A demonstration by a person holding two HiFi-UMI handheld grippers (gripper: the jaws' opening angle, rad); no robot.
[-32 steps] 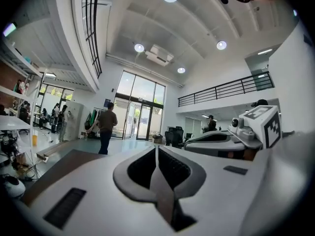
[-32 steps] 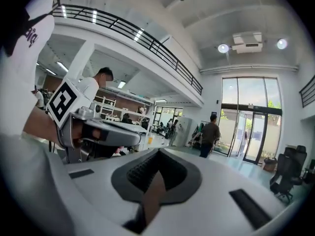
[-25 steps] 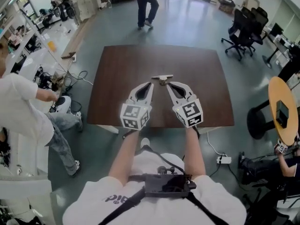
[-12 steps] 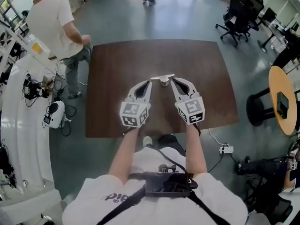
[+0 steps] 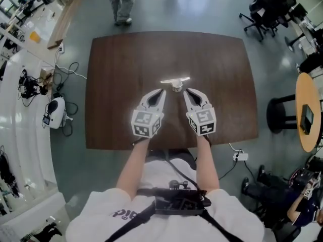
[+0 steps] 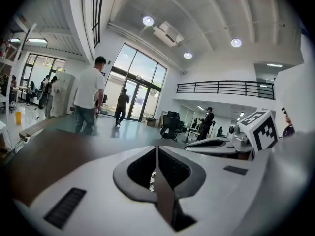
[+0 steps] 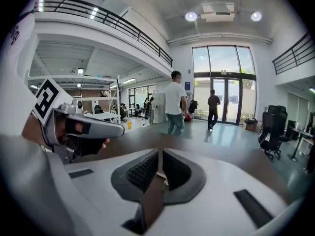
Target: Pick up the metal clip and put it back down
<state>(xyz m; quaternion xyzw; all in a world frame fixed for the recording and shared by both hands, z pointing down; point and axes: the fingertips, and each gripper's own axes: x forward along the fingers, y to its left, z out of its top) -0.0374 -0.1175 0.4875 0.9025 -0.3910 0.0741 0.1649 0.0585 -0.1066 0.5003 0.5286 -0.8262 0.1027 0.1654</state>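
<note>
The metal clip (image 5: 175, 80), a thin pale bar with a small round knob at its near side, lies on the dark brown table (image 5: 121, 74) near its middle. Both grippers hover side by side just short of it, tips pointing toward it. My left gripper (image 5: 162, 91) sits to the clip's near left, its jaws pressed together with nothing between them (image 6: 156, 149). My right gripper (image 5: 184, 91) sits to the near right, also shut and empty (image 7: 160, 154). Neither touches the clip.
A person (image 5: 121, 4) stands at the table's far edge. Office chairs (image 5: 267, 6) are at the back right and a round wooden table (image 5: 308, 110) at the right. Cables and a white device (image 5: 54, 112) lie on the floor left; a power strip (image 5: 240, 157) lies near the table's right corner.
Both grippers stay shut and close behind the clip, which rests on the table throughout. The head view has shifted, and the person beside the table has walked to its far edge.
</note>
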